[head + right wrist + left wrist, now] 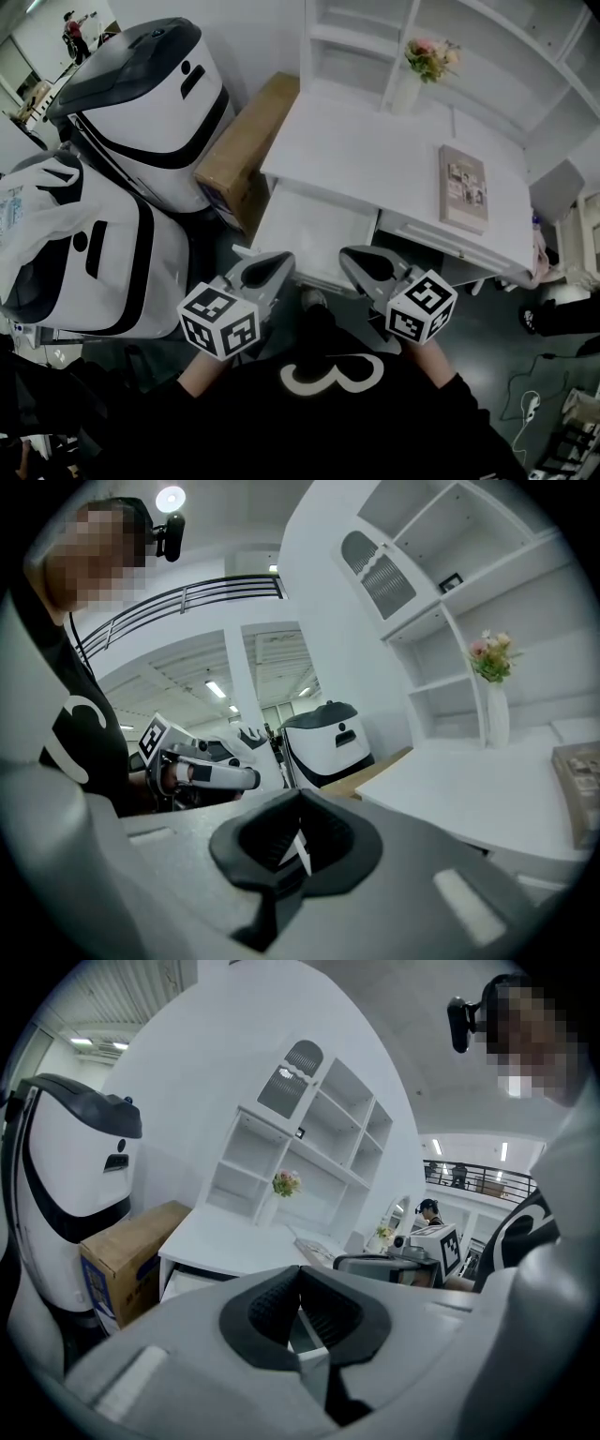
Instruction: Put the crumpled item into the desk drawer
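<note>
Where head view shows only backs, own views show left gripper [300,1274], right gripper [300,799] fingers together, empty.

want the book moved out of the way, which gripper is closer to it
Right. The right gripper is off the desk's front edge, toward the book's side; the left gripper sits farther left, by the open drawer.

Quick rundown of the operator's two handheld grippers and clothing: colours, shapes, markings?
The left gripper and right gripper are grey moulded shells. Each carries a white marker cube printed with black squares. The tongs are lined with black ribbed pads. No cables show. The person wears a black top with a white figure printed on it.
</note>
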Motion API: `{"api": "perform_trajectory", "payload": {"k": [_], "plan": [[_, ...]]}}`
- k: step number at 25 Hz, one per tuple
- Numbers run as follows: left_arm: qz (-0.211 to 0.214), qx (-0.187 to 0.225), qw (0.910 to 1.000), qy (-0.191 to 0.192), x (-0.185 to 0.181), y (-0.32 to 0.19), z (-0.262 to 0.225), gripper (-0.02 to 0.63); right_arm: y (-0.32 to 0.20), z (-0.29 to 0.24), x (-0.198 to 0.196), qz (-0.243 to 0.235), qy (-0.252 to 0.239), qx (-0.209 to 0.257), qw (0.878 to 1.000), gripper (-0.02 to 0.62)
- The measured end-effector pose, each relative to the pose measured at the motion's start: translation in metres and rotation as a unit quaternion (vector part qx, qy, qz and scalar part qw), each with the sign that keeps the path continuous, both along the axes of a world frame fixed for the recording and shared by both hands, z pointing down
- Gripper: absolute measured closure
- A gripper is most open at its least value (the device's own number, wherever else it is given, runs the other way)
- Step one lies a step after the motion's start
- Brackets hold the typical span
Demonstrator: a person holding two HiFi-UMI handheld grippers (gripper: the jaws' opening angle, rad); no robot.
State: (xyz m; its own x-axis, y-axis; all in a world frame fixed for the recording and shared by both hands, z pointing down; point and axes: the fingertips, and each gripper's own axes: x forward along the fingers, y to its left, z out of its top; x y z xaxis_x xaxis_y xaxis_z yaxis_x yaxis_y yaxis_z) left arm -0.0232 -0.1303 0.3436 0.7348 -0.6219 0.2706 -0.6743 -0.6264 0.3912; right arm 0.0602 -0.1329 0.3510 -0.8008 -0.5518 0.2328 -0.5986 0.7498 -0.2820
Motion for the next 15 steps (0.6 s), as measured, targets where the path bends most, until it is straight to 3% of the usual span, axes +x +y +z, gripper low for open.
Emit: {"api": "perform_trajectory", "payload": {"k": [15], "plan": [[0.002,-0.004,1.0000,-0.006,0.005,0.012,0.004,0.597,0.015,0.003,0.002,0.003,-0.004,-0.006,1.000,0.592]]}}
